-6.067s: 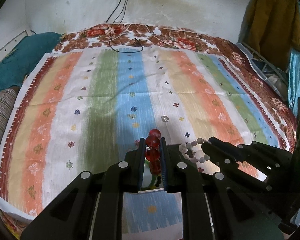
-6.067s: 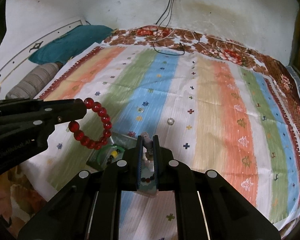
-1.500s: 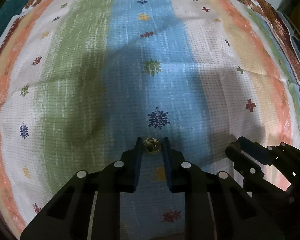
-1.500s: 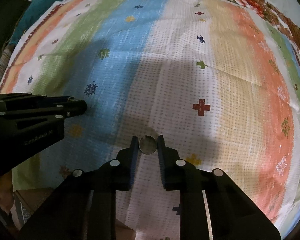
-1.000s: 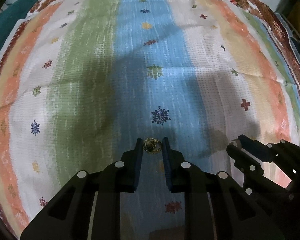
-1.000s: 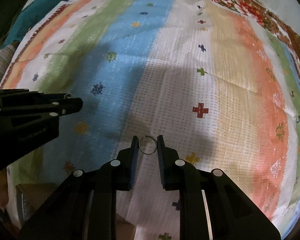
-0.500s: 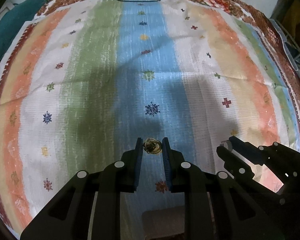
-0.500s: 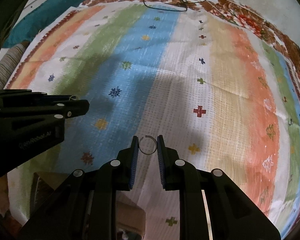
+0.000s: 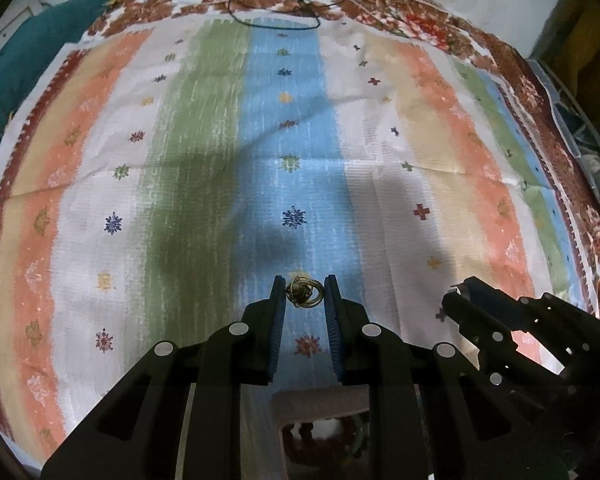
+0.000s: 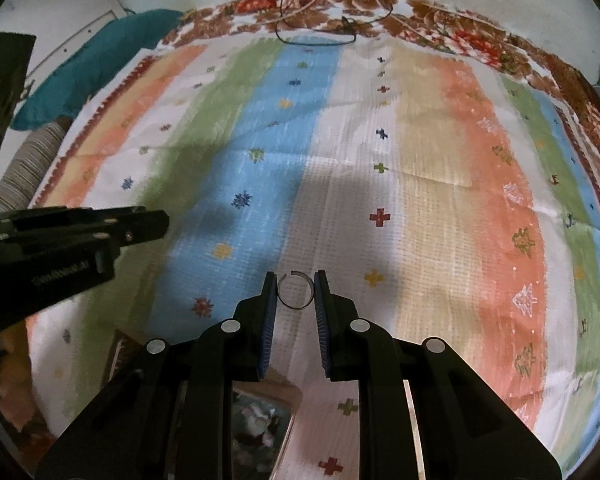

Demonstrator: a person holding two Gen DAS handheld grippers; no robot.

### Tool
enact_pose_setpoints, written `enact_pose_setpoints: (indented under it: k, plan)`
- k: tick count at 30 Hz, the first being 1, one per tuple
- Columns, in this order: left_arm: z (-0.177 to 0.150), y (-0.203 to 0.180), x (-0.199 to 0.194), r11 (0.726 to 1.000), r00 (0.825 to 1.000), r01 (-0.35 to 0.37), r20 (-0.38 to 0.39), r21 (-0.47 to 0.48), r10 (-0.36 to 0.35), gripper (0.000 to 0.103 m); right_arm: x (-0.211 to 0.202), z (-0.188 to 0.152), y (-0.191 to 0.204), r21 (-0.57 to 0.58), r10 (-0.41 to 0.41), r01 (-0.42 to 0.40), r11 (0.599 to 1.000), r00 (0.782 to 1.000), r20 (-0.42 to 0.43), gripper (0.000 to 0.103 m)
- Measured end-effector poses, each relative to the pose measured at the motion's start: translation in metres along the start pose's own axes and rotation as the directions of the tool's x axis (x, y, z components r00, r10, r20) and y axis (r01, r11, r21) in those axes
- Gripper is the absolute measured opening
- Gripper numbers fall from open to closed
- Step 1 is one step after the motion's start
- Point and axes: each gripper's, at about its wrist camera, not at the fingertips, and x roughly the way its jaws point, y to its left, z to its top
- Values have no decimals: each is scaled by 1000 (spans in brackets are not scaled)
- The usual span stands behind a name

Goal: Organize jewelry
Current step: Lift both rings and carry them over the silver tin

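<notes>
Jewelry hung above the striped, multicoloured bedspread (image 9: 204, 128): a small tangled gold-wire ring (image 9: 304, 291) was clamped between the left gripper's (image 9: 305, 294) fingers, while the right gripper's (image 10: 296, 290) fingers pinched a thin, open silver metal ring (image 10: 295, 289) near a brown box (image 10: 260, 412).

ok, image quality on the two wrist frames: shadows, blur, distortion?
Left wrist: heavy fisheye bowing of the striped cloth, dark vignetted corners, broad gripper shadows across the middle; the gold ring in the left gripper is sharp. Right wrist: same bowing, a shadow mid-cloth, left gripper slightly smeared; the thin ring in the right gripper is crisp.
</notes>
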Motion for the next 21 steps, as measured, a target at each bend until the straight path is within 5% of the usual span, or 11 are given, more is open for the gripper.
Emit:
enact_pose_setpoints:
  k: [21]
  plan:
    - [-33,-25,-67,996,992,51,110,80,-59,19,-54,-26,17,-28,49,-46,999,994,101,20]
